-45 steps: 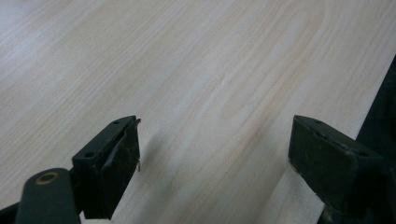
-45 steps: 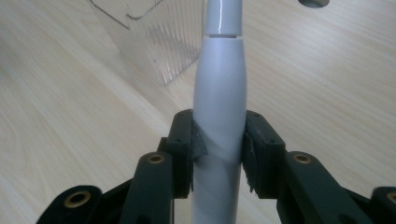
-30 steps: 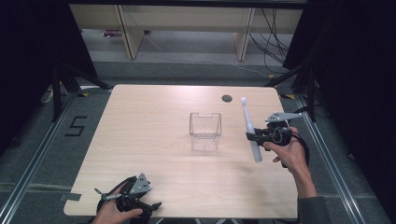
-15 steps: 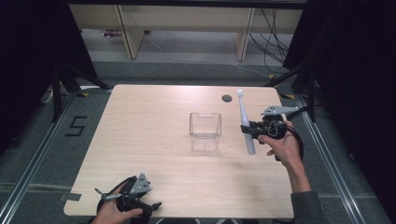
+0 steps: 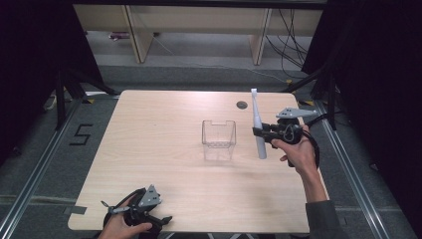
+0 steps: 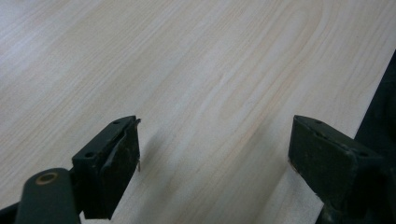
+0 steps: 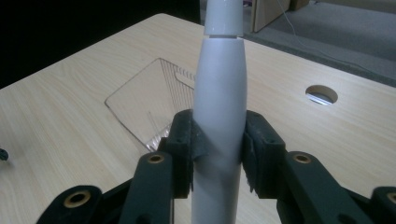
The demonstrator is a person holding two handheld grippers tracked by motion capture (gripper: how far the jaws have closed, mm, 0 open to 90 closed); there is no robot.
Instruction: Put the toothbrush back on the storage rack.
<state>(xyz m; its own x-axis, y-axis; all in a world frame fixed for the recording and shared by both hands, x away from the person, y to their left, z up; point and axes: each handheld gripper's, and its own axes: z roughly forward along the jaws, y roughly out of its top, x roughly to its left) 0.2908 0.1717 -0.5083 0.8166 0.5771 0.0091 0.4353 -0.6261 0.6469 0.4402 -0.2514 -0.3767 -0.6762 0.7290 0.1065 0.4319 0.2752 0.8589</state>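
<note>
A white electric toothbrush (image 5: 257,124) stands nearly upright in the air, head up, just right of a clear plastic box (image 5: 218,138) at the table's middle. My right gripper (image 5: 259,133) is shut on its handle (image 7: 219,112), pads pressing both sides; the brush head runs past the top of the right gripper view. The clear box (image 7: 154,100) lies beyond it there. My left gripper (image 5: 161,219) rests at the table's near left edge, jaws wide apart over bare wood with nothing between them (image 6: 212,154).
The light wooden table (image 5: 159,129) has a round cable hole (image 5: 242,105) near its far edge, behind the toothbrush. Dark floor and metal rails surround the table; shelving legs stand beyond it.
My right gripper has carried the toothbrush a little left and up, toward the clear box, and the brush has turned more upright. The left gripper has stayed put.
</note>
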